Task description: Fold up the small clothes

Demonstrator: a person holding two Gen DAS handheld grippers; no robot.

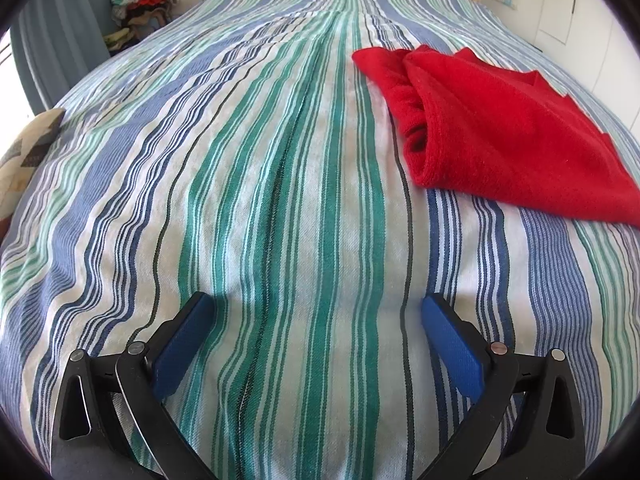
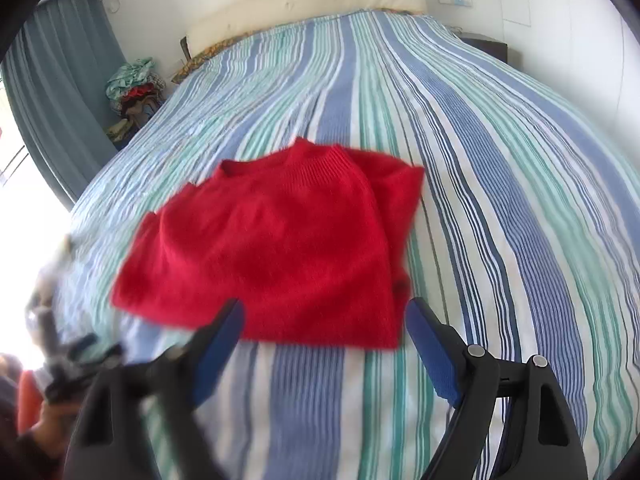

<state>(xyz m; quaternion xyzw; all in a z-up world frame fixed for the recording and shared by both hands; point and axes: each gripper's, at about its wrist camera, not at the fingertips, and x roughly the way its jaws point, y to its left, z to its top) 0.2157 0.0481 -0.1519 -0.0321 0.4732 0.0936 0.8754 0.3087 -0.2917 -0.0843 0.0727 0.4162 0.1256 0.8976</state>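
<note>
The right claw point(image 2: 324, 320) hangs spread wide and empty just before the near hem of the red sweater point(image 2: 276, 248), whose collar points away up the striped bed point(image 2: 500, 160). The left claw point(image 1: 314, 312), also released and empty, sits farther off with the sweater ahead to its right, so the right looks nearer.

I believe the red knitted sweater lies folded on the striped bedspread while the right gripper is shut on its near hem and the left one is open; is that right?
Not quite: the right gripper is open, its blue-padded jaws spread apart and holding nothing, as the right wrist view shows. The red knitted sweater does lie folded on the striped bedspread, and the left gripper is open too.
</note>
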